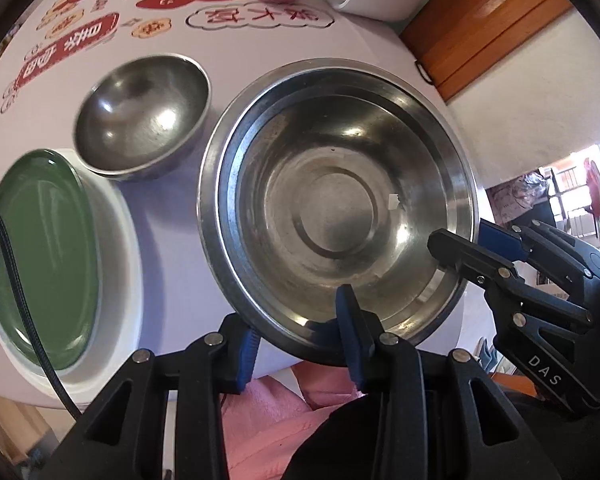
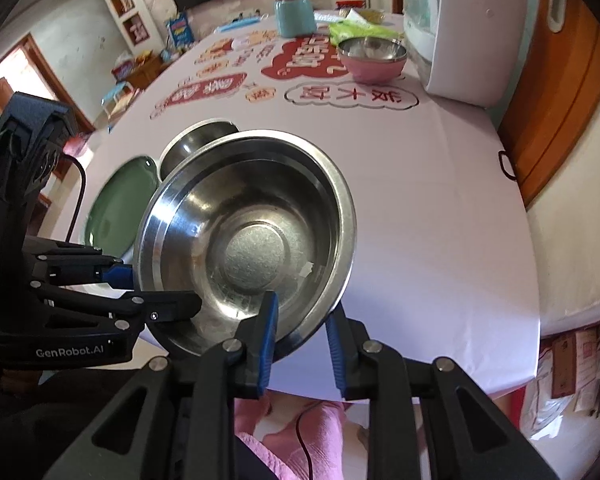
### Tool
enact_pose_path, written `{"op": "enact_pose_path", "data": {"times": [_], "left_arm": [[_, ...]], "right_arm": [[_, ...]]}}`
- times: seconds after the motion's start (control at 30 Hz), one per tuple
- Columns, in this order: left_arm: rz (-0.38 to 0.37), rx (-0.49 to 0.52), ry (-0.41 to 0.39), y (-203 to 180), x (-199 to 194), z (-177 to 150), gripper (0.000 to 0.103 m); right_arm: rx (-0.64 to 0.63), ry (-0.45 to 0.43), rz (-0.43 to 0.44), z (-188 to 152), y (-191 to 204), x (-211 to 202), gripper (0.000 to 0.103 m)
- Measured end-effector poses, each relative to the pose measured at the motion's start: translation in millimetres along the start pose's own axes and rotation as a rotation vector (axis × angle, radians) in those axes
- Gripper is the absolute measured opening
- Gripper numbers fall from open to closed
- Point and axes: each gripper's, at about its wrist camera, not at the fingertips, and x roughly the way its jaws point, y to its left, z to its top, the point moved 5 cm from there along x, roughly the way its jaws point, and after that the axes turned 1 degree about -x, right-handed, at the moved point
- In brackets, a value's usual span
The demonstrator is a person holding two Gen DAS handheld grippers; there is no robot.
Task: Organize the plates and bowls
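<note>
Near the table's front edge, both tools have the wide stainless-steel basin (image 1: 336, 208) by its rim. Left gripper (image 1: 304, 344) is narrow, 1 blue pad inside the wall and 1 outside, clamped on the near rim. Right gripper (image 2: 302, 332) is pinched the same way on its own stretch of rim. The basin looks tilted above the pale printed tablecloth (image 2: 420, 200), beside the small round steel bowl (image 1: 144, 116) and the green plate on a white plate (image 1: 40, 232). Risk now: thin, slick rim and 2 separate grips. If either hand twists or drifts apart, the basin could slip and clatter onto the bowl.
</note>
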Motion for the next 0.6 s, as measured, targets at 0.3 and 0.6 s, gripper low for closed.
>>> {"op": "enact_pose_path", "data": {"times": [0.3, 0.6], "left_arm": [[0.028, -0.102, 0.045, -7.0, 30.7, 6.0, 0.034], [0.050, -0.193, 0.052, 0.6, 41.8, 6.0, 0.034]], "right_arm": [[-0.058, 0.116, 0.052, 1.7, -24.6, 34.6, 0.025], [-0.132, 0.180, 0.095, 13.8, -30.6, 60.5, 0.027]]}}
